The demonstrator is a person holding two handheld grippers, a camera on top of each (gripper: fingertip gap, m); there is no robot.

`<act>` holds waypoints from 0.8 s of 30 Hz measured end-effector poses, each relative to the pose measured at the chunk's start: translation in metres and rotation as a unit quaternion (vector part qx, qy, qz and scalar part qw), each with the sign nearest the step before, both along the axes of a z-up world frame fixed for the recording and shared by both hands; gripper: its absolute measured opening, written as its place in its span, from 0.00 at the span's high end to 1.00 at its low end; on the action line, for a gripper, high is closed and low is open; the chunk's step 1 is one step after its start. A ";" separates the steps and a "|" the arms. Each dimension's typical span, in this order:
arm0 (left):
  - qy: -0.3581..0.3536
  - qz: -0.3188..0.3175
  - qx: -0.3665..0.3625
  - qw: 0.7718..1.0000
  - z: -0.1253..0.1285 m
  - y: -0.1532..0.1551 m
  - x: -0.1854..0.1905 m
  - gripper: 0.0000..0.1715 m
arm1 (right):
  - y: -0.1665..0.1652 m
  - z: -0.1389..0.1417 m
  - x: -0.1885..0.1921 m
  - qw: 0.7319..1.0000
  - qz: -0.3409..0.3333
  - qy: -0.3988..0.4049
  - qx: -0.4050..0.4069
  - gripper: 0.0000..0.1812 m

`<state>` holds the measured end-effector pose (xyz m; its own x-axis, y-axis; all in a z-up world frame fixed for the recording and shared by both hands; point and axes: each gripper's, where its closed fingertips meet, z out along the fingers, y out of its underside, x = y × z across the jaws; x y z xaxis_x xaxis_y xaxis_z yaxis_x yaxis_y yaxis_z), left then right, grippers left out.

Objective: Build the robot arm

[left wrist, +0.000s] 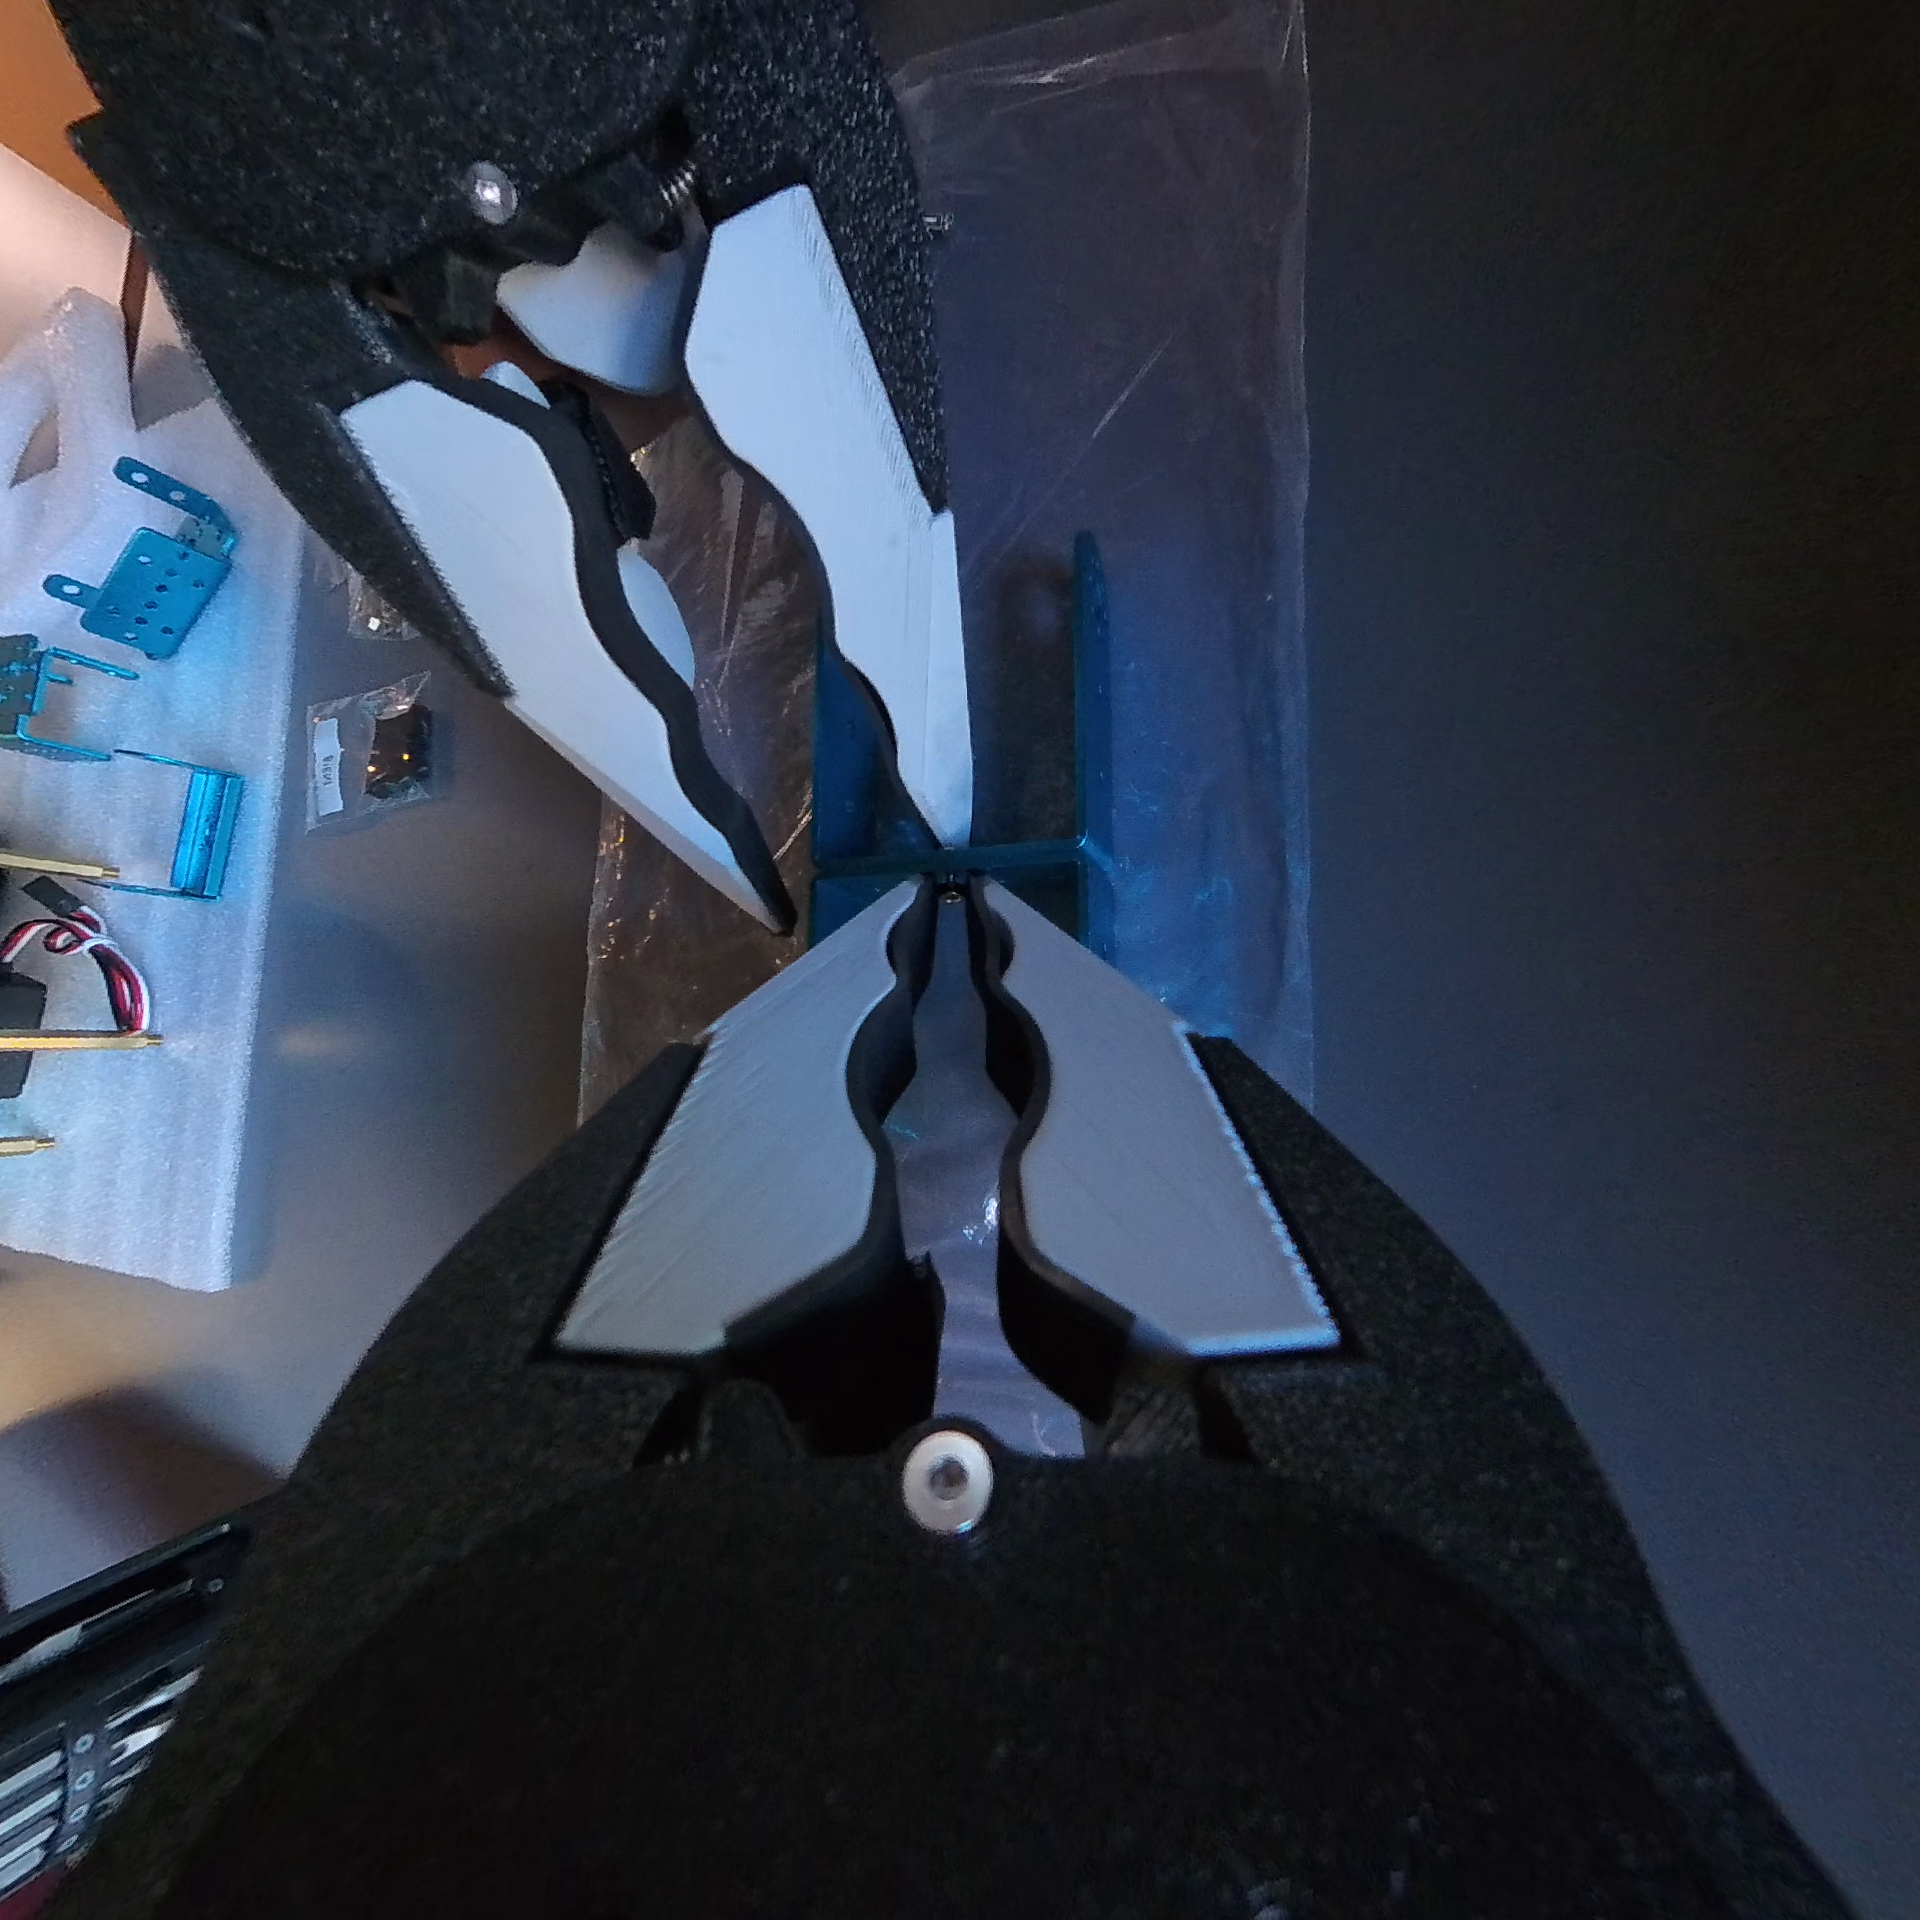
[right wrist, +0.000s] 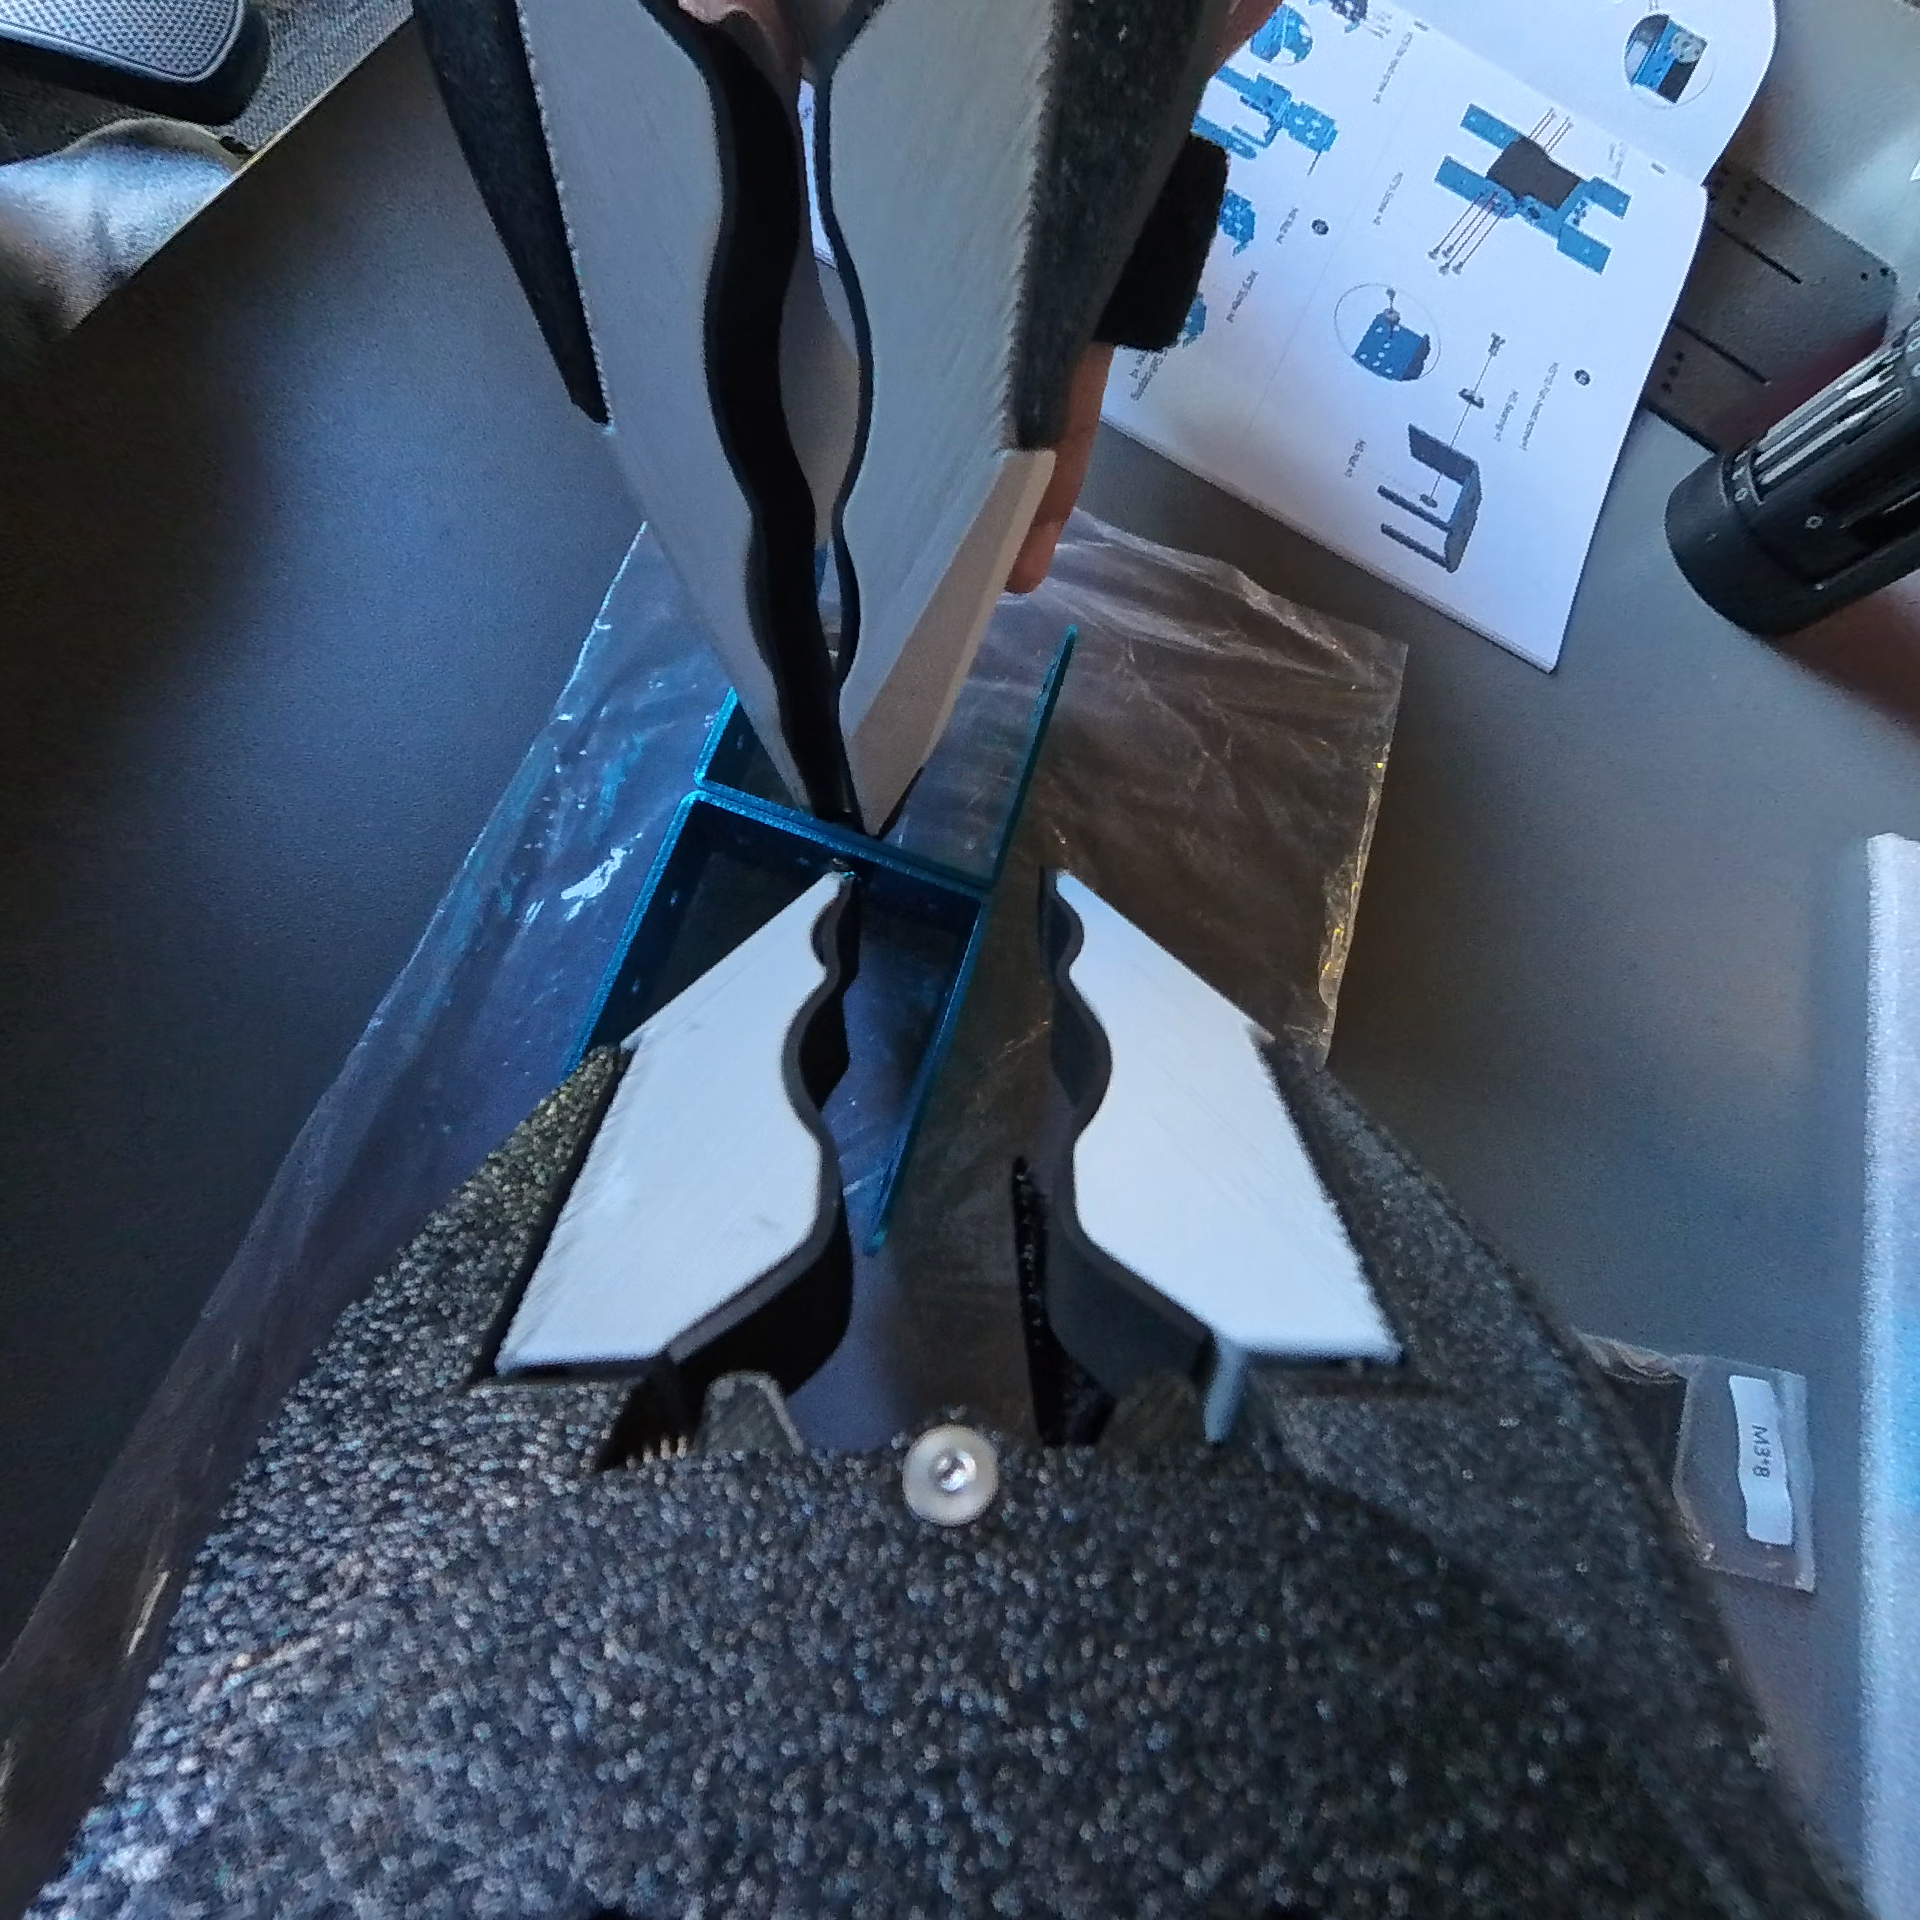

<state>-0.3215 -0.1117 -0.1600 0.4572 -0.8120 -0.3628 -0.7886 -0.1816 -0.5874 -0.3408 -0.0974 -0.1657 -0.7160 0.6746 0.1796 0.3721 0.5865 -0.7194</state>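
Note:
Two blue metal U-brackets [right wrist: 665, 935] stand back to back in an H shape on a clear plastic bag [right wrist: 1195, 748]; the brackets also show in the left wrist view [left wrist: 1091, 675]. My left gripper [left wrist: 951, 894] is shut on a tiny brass-coloured fastener [left wrist: 951, 885] at the cross wall where the brackets meet. In the right wrist view it [right wrist: 842, 805] comes down from above. My right gripper [right wrist: 945, 883] is open and straddles one blue side wall, one finger inside the bracket and one outside. It enters the left wrist view [left wrist: 868, 873] from the top left.
A white foam tray [left wrist: 208, 1039] at the left holds blue brackets, brass standoffs and a wired black part. A small parts bag [left wrist: 379, 758] lies beside it. An open instruction booklet [right wrist: 1455, 312], a black bit holder [right wrist: 1818, 499] and a labelled small bag [right wrist: 1745, 1475] lie to the right.

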 end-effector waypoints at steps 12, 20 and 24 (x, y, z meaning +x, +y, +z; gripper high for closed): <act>-0.016 -0.001 0.001 1.000 0.001 0.000 0.000 0.97 | 0.001 0.000 0.000 1.000 -0.002 -0.004 -0.004 0.82; -0.034 -0.003 0.000 0.999 0.006 -0.002 0.001 0.97 | 0.001 -0.001 0.000 1.000 -0.002 -0.002 -0.001 0.83; -0.018 0.011 0.006 1.000 0.007 0.000 -0.010 0.96 | 0.002 -0.001 0.000 1.000 -0.002 -0.002 0.002 0.83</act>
<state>-0.3317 -0.1117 -0.1534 0.4881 -0.7972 -0.3553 -0.7629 -0.1919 -0.6173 -0.3404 -0.0957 -0.1665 -0.7143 0.6764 0.1798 0.3766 0.5880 -0.7158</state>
